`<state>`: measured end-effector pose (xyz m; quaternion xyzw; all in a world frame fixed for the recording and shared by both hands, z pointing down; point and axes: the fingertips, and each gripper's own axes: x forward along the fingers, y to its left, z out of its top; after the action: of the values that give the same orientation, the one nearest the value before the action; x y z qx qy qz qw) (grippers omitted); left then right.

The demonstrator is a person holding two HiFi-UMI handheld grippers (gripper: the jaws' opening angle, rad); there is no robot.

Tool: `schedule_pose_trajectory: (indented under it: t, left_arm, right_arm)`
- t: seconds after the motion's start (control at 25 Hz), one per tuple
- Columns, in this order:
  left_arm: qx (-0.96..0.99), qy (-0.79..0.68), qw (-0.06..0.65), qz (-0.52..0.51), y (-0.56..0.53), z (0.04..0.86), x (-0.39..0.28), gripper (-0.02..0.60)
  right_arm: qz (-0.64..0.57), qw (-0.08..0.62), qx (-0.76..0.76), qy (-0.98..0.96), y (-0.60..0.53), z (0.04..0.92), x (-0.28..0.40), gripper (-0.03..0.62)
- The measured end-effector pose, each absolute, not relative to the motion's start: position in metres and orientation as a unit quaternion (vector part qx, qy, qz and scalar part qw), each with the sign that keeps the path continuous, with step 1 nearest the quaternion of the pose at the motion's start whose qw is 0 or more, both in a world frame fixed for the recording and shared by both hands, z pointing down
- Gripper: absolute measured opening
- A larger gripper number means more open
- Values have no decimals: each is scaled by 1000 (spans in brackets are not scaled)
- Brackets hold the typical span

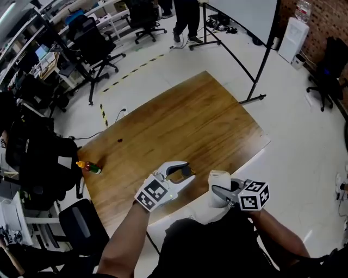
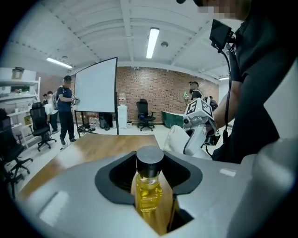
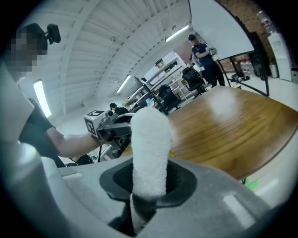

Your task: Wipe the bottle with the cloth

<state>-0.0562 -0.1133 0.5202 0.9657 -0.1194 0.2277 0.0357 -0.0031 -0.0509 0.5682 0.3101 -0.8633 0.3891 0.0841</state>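
I'm over a wooden table on a pale floor, with office chairs and a white screen on a stand beyond the far side. Both hands hover at the near edge. The left gripper is clamped on the bottle, with its yellow liquid and dark cap between the jaws. The right gripper, just beside it, pinches the white cloth, which stands upright. A small orange-topped item lies at the table's left edge, well apart.
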Motion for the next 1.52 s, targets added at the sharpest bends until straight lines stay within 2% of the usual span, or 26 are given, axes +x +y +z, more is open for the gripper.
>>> schedule_pose_trajectory:
  t: [0.16,0.36,0.44,0.72,0.96,1.16,1.52]
  left_arm:
    - [973,-101,35,203,-113,520,-56,179]
    - [979,-114,31,166,-119,516,-73,178]
    - [979,-118,40,162,-111,504,-67,176]
    - [981,-128,61,133,-106,502,-57,176]
    - [978,-138,58,146,-109,501,-58,175]
    - [978,-144,56,140,-109,501,-59,176]
    - [977,-155,61,134,-111,498,-57,176]
  right_arm:
    - [400,40,351,-846,-40,569,-11,74]
    - [465,-147,388,-782,-64,575,-30,74]
    - [481,-200,391,-759,-64,572,-34,74]
    - [414,-258,387,-782,-80,548,-65,74]
    - [393,-245,390,-796,-86,551,-66,72]
    - [428,-205,409,-780,-88,590,-66,73]
    - [461,-172,413,-766,-92,621,-66,74]
